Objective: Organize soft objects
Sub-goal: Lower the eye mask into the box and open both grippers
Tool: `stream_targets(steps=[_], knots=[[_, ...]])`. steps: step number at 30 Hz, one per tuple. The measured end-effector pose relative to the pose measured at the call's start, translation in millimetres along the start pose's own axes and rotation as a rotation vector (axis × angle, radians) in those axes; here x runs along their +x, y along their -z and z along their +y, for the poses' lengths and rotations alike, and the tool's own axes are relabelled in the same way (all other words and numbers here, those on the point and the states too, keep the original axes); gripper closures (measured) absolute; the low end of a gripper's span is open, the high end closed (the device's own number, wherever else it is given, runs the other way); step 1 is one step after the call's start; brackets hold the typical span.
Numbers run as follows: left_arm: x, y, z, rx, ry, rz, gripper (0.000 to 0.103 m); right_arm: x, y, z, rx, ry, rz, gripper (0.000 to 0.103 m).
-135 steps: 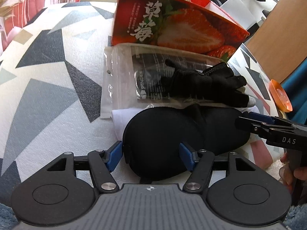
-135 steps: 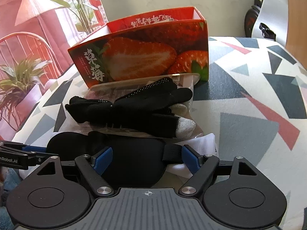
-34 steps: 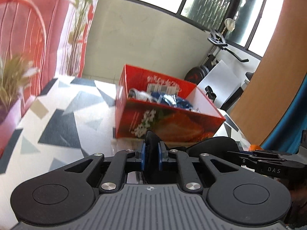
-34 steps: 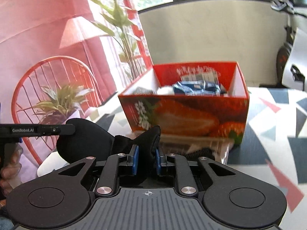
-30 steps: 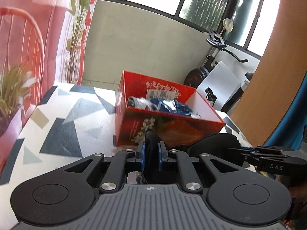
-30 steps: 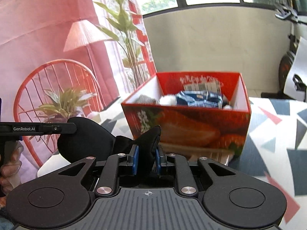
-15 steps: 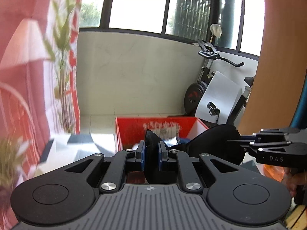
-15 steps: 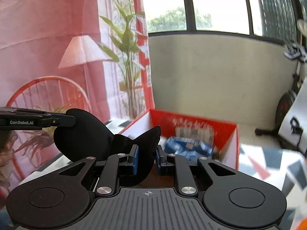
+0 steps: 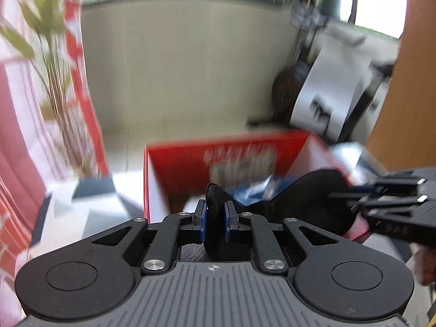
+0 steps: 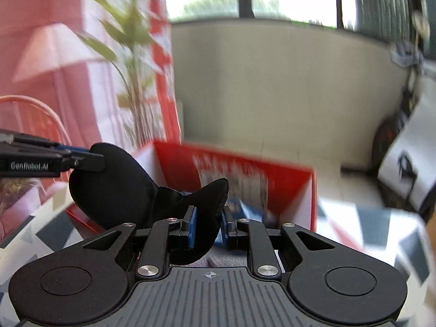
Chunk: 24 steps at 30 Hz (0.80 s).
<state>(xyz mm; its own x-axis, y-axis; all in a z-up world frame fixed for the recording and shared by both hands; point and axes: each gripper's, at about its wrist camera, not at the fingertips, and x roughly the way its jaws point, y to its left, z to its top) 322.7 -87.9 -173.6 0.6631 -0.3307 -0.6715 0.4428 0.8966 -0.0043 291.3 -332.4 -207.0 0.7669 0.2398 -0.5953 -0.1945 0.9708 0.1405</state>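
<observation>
Both claws pinch black eye mask [image 9: 308,199], seemingly above red box [image 10: 286,179] rim.

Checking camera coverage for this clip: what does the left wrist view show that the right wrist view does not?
Only the left wrist view shows the wooden panel at its right edge. Only the right wrist view shows the lamp-print curtain and an orange wire chair. Both show the black eye mask, gripped at one end by the left gripper and at the other by the right gripper, above the open red box.
</observation>
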Motion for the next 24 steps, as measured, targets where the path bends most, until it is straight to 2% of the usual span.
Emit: stream_targets(steps=[4, 10, 17, 24], knots=[[33, -1, -1, 0.005, 0.005, 0.109, 0.089, 31, 4, -12, 0.027, 0.01, 0.107, 0.086], [54, 1, -1, 0.036, -0.004, 0.18, 0.089, 59, 8, -31, 0.103, 0.008, 0.193, 0.087], [71, 3, 4, 0.056, 0.0, 0.207, 0.089, 72, 14, -39, 0.126, 0.012, 0.22, 0.086], [63, 6, 2, 0.072, 0.003, 0.197, 0.089, 68, 13, -38, 0.11, 0.017, 0.227, 0.086]])
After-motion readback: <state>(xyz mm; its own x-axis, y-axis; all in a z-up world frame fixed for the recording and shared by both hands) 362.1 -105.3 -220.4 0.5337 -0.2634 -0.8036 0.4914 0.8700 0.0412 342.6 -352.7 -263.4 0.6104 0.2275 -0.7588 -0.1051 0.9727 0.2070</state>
